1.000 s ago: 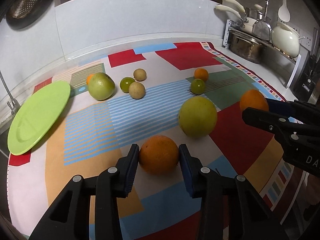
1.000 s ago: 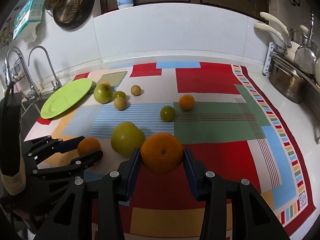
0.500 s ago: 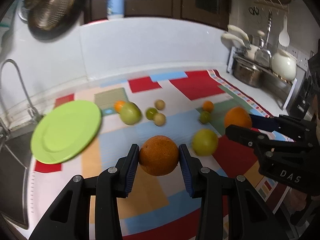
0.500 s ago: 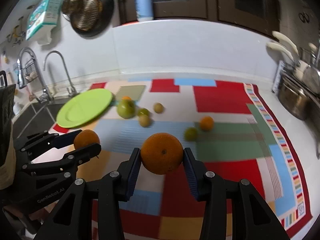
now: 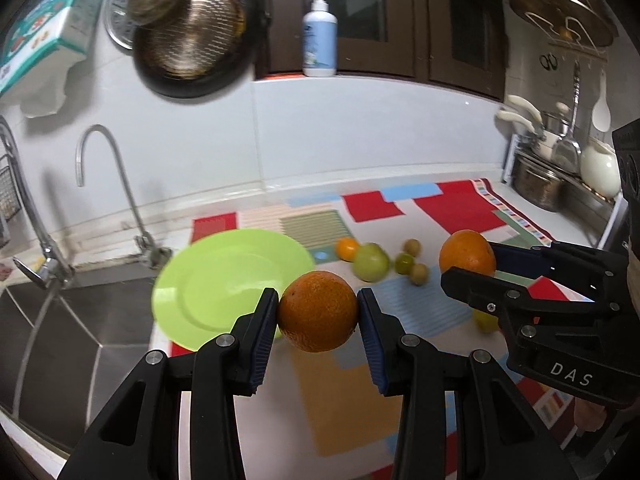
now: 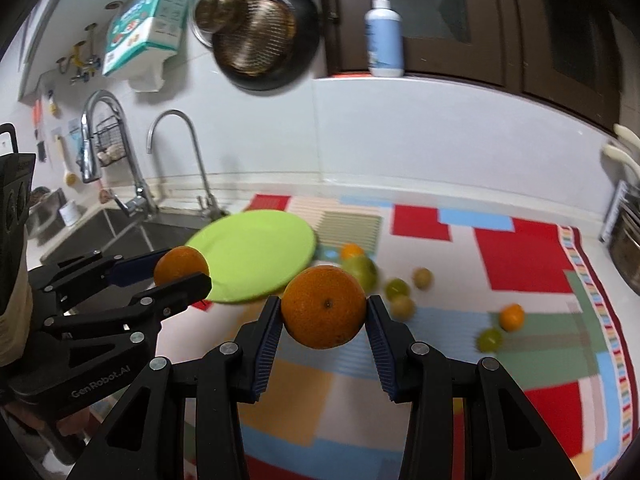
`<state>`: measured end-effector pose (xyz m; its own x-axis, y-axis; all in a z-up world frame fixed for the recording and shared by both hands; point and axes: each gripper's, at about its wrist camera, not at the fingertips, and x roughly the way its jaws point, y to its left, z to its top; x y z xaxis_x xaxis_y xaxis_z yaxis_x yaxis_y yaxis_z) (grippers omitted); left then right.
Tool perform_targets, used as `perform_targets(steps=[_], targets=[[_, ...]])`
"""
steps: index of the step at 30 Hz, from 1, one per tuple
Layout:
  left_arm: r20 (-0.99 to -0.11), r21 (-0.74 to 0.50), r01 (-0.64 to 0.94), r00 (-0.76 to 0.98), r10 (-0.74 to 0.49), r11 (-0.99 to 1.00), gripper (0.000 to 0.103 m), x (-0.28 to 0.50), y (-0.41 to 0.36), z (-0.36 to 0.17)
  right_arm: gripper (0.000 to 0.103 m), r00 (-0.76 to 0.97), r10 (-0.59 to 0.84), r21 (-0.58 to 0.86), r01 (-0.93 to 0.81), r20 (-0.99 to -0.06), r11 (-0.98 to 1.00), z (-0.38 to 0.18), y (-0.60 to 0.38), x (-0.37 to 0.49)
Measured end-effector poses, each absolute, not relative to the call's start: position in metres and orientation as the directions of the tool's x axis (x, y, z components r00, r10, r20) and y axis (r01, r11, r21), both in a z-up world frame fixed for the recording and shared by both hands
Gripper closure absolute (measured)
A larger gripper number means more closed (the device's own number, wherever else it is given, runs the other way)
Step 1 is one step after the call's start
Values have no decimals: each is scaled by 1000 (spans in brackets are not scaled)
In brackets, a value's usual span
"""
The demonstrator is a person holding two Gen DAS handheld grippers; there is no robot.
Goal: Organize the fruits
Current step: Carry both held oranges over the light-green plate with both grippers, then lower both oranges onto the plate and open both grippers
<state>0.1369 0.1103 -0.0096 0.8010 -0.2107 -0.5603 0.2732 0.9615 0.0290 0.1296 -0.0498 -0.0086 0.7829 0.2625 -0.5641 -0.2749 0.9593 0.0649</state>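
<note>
My left gripper is shut on an orange, held in the air near the right rim of the green plate. My right gripper is shut on a second orange, also off the cloth, just right of the plate. Each gripper shows in the other's view: the right gripper with its orange, the left gripper with its orange. On the cloth lie a green apple, a small orange, a lime and two small brown fruits.
A sink with taps lies left of the plate. A patterned cloth covers the counter; another small orange and a lime sit on its right part. Pots on a rack stand at the right. Pans hang on the wall.
Both grippers have risen and swung left toward the plate, each still holding its orange. The fruits on the cloth now lie farther below and behind them.
</note>
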Motion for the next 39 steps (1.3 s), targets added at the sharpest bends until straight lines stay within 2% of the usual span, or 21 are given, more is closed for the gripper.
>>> perform_targets(steps=[11,34,36,38,39], targets=[[-573,49,233,803,-164,971,63,168,165,-19,59,743,327,94,-339,-584,936,-18,10,170],[-704,9,229,693,-157,973,63,261,203,-89,59,611,348,110,-392,-711,913,-90,66,279],[-708,13,226,690,-151,974,57,263,204,-90,58,606,344,113,-386,-718,916,-93,67,283],[-695,27,207,707,-130,978,44,261,204,-86,49,605,342,118,-377,-719,918,-92,65,284],[-687,28,203,715,-128,979,43,259,205,-83,46,620,328,110,-363,-713,925,-90,63,283]])
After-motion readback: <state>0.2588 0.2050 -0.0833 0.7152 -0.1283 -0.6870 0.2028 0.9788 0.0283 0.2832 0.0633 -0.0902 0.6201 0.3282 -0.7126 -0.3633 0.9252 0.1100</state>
